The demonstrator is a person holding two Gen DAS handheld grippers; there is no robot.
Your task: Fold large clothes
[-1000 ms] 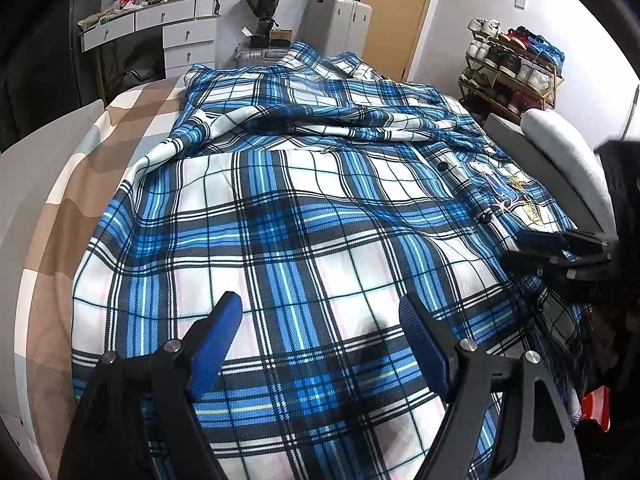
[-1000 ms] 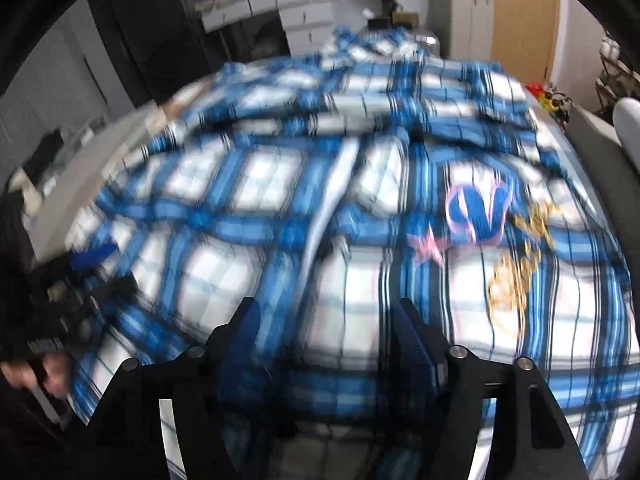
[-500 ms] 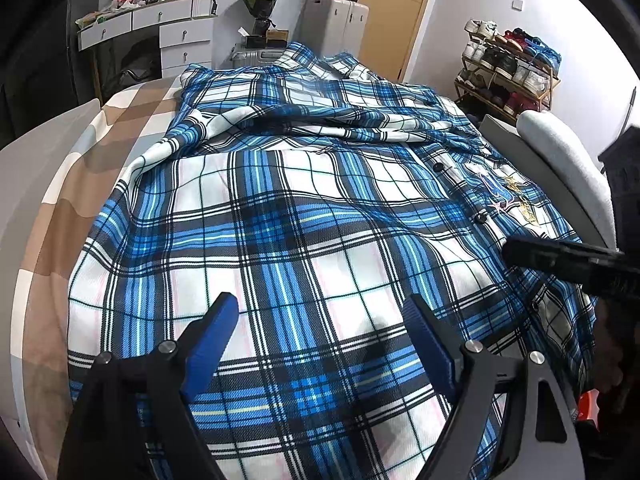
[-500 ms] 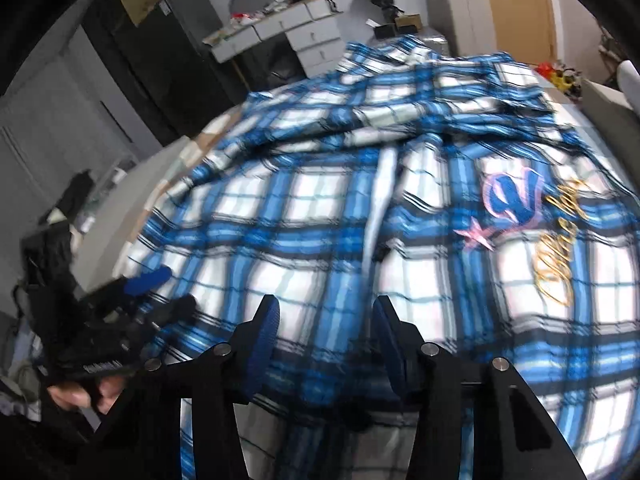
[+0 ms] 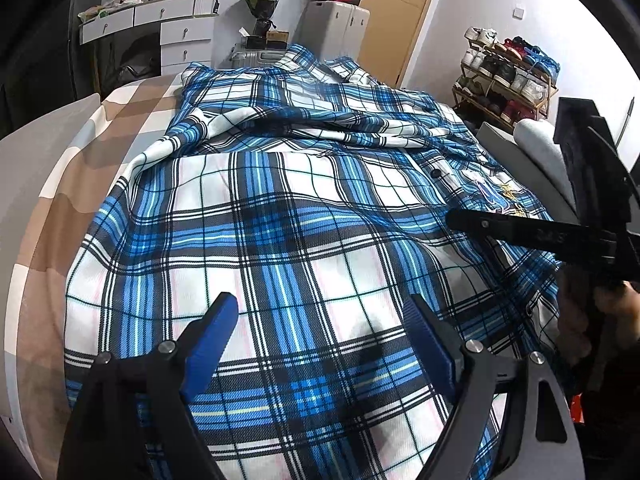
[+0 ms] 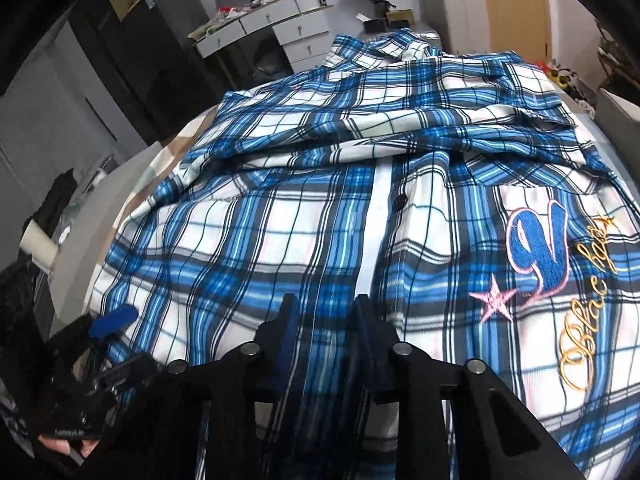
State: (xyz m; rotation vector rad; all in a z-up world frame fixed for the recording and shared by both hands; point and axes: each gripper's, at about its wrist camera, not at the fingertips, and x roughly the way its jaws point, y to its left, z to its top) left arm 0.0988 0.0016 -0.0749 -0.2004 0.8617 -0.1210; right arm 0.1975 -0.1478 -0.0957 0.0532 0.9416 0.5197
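Shirt (image 5: 280, 216): large, blue-and-white plaid, spread front-up over a bed (image 5: 60, 184) with a tan and cream striped cover. Button strip runs up the middle; one dark button (image 6: 399, 201) shows in the right wrist view. Upper part of the shirt is rumpled into a ridge across the chest, collar lying at the far end toward the drawers (image 5: 176, 28). Embroidered blue letter with a pink star (image 6: 536, 256) and gold script sits on the chest panel to the right of the button strip in the right wrist view.

Left gripper (image 5: 320, 340): fingers spread wide, blue pads (image 5: 208, 344) hovering above the lower hem area; no cloth between them, and contact with the fabric cannot be confirmed. A hand (image 6: 64, 446) shows under it at the lower left of the right wrist view.

Right gripper (image 6: 326, 332): jaws closing, nearly together, with a fold of plaid cloth near the button strip between the pads. Cloth bunches up into the gap and is pinched there. In the left wrist view it appears from the side at the right edge, lying over the shirt's edge, with a hand (image 5: 600, 320) behind it.

Surroundings: shoe rack (image 5: 504, 76) by the far wall on the right, wooden door (image 5: 400, 16) behind the bed, grey cushion (image 5: 540, 148) beside the bed's right edge.
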